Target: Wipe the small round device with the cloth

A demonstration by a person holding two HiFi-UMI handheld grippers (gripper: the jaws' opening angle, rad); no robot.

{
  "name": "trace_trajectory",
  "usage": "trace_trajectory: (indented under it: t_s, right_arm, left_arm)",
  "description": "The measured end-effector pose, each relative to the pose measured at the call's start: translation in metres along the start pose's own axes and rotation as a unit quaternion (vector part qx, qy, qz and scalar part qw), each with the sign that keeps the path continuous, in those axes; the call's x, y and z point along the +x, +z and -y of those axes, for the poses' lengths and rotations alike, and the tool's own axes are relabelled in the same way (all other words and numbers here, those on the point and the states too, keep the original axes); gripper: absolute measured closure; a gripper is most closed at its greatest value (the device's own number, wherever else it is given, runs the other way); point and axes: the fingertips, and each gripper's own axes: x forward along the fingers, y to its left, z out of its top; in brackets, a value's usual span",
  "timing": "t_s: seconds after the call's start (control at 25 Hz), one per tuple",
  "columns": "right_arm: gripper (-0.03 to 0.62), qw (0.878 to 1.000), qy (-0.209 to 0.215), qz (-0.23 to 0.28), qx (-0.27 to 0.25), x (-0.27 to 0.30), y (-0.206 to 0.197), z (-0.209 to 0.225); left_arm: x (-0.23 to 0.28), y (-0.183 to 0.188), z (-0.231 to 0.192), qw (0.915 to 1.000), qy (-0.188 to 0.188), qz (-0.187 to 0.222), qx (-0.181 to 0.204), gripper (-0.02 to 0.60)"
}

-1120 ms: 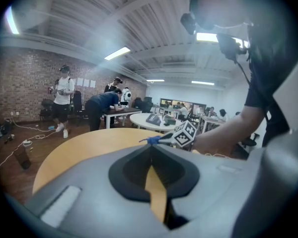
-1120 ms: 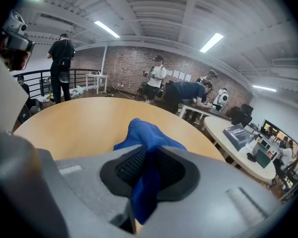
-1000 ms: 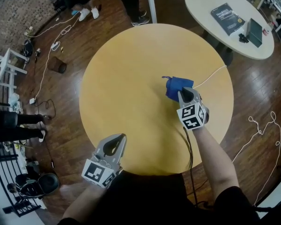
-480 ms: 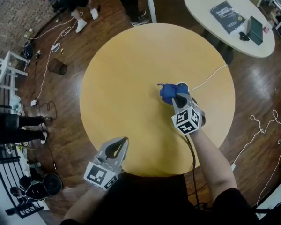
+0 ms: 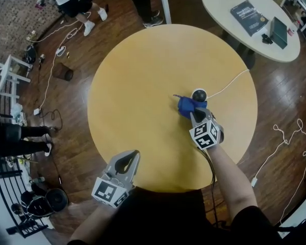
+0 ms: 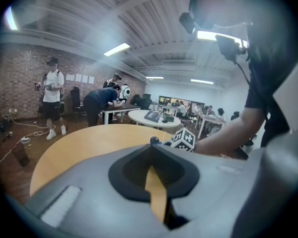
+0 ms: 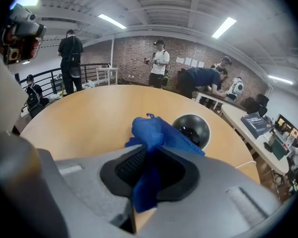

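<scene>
The small round device (image 5: 199, 94), a dark dome on a white base, stands right of centre on the round yellow table (image 5: 137, 86). It also shows in the right gripper view (image 7: 191, 129). A crumpled blue cloth (image 5: 186, 106) lies against its near-left side, touching the table. My right gripper (image 5: 195, 114) is shut on the cloth (image 7: 154, 133), which bunches out ahead of the jaws, and stands just on my side of the device. My left gripper (image 5: 123, 161) hovers at the table's near edge, jaws shut and empty (image 6: 150, 148).
A white cable (image 5: 229, 83) runs from the device to the table's right edge. A second white table (image 5: 229, 19) with a book stands at the far right. People stand beyond the table, and cables lie on the wooden floor.
My right gripper has drawn the cloth off the device toward me and lower. The device, covered a second ago, now shows fully. The left gripper has stayed put.
</scene>
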Motion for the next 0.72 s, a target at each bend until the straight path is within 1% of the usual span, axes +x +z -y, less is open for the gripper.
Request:
trace_trajectory:
  t_s: [0.12,0.24,0.32,0.44,0.56,0.72]
  right_arm:
    - [0.537,0.999,-0.021,0.036,-0.017,-0.017,0.01,0.001]
    - [0.537,0.994,-0.066,0.081,-0.037,-0.039,0.034,0.018]
    - [0.537,0.99,-0.096,0.098,-0.039,-0.048,0.047,0.038]
    - [0.537,0.988,-0.116,0.1,-0.034,-0.049,0.056,0.061]
    - [0.537,0.99,-0.111,0.085,-0.034,-0.038,0.054,0.066]
    - [0.537,0.992,-0.104,0.069,-0.027,-0.026,0.041,0.063]
  left_arm:
    - [0.003,0.002,0.002,1.0,-0.003,0.007,-0.001,0.577]
    - [0.004,0.004,0.004,0.9999,-0.005,0.014,-0.002,0.578]
    - [0.006,0.004,0.005,0.9999,-0.008,0.014,-0.002,0.577]
    - [0.005,0.003,0.007,0.9999,-0.009,0.011,-0.001,0.577]
    - [-0.004,-0.001,0.005,1.0,-0.003,0.005,0.0,0.578]
    - [-0.01,-0.004,0.001,1.0,0.006,0.001,0.004,0.577]
